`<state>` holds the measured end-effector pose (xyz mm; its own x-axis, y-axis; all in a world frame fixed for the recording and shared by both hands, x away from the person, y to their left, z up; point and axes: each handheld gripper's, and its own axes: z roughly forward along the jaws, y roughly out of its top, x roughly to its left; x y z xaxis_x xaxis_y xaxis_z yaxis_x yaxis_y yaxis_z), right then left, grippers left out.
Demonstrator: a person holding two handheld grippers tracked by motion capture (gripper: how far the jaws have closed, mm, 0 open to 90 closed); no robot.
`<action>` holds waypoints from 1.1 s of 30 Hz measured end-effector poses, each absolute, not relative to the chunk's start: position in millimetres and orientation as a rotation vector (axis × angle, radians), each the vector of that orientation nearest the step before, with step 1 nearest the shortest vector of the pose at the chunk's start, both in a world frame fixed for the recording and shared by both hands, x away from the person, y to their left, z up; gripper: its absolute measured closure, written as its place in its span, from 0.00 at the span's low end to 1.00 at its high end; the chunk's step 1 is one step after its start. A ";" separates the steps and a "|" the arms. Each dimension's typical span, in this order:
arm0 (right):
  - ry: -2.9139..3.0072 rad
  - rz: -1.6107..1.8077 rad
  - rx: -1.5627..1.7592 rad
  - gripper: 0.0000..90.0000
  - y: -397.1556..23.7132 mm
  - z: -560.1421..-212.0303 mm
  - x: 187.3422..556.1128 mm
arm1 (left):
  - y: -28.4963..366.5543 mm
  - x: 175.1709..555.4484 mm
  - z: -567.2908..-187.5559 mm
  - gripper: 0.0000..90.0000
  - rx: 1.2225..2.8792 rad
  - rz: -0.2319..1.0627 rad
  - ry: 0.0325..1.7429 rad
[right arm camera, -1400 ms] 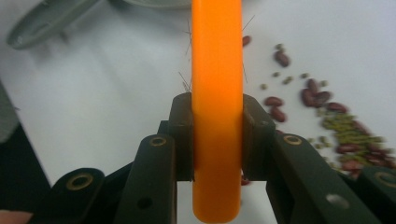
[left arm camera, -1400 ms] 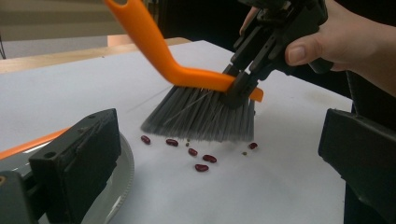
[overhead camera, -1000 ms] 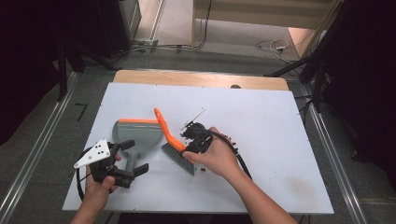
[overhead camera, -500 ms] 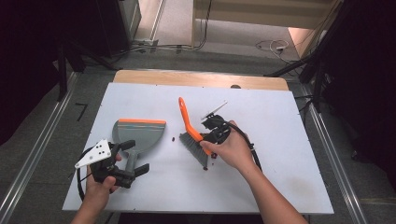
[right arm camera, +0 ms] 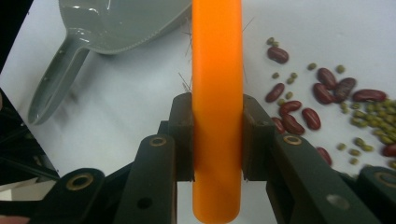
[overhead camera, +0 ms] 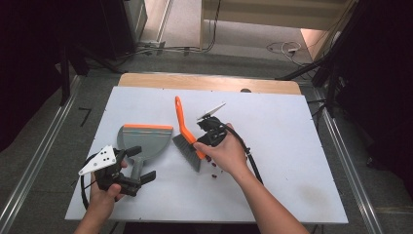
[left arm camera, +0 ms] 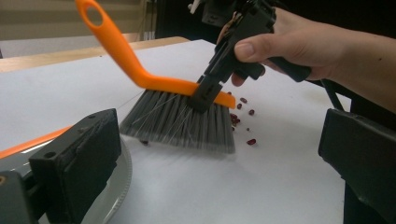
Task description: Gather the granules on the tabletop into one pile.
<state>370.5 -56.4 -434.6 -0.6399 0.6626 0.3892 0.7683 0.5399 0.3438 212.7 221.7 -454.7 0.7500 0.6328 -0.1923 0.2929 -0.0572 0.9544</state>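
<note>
Dustpan (overhead camera: pixel 145 140) lies flat on the white counter (overhead camera: pixel 302 161), mouth away from the person, its grey handle (overhead camera: pixel 138 167) between the spread jaws of the left claw (overhead camera: pixel 127 171), which look wide and not yet pressing. It seems a light, stiff plastic shell that would skate on the smooth surface, so the handle is the place to pin it. Just to its right, the brush (overhead camera: pixel 187 136) is clamped in the right claw (right arm camera: pixel 217 140), jaws narrow on both sides of the orange back above the bristles (left arm camera: pixel 182 121). That grip near the head should give firm control; the smooth plastic could twist if pushed hard. The bristles look soft and springy. Smallest are the beans (right arm camera: pixel 322 93), red and green, scattered beside the brush; hard, round and likely to roll.
</note>
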 end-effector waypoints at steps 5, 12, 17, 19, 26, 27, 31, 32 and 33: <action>-2.547 -0.692 -1.258 0.76 -55.8 -443.0 376.4 | 221.6 212.4 -455.4 0.00 1.655 0.323 0.747; -2.509 -0.706 -1.339 0.76 -86.3 -444.9 382.8 | 220.5 212.9 -455.7 0.00 1.662 0.323 0.747; -2.476 -0.707 -1.409 0.76 -111.1 -444.4 383.2 | 219.9 212.7 -455.8 0.00 1.665 0.326 0.747; -2.469 -0.705 -1.428 0.76 -119.6 -444.5 383.5 | 219.7 212.8 -455.9 0.00 1.664 0.325 0.749; -2.470 -0.690 -1.469 0.76 -136.2 -442.4 384.1 | 218.9 212.9 -456.4 0.00 1.669 0.324 0.749; -2.471 -0.690 -1.469 0.76 -137.5 -442.1 384.2 | 219.2 213.0 -456.4 0.00 1.669 0.326 0.749; -2.484 -0.700 -1.469 0.76 -141.7 -438.7 383.8 | 219.4 213.0 -456.5 0.00 1.670 0.325 0.749; -2.488 -0.712 -1.464 0.76 -143.2 -436.6 383.1 | 219.4 213.0 -456.5 0.00 1.667 0.324 0.749; -2.498 -0.731 -1.454 0.76 -144.3 -433.6 381.7 | 219.6 213.0 -456.5 0.00 1.668 0.325 0.750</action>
<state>381.7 -144.3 -433.6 -0.5144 0.7731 0.3712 0.8512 0.4077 0.3303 213.0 219.6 -456.5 0.7515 0.6330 -0.1862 0.2975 -0.0732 0.9519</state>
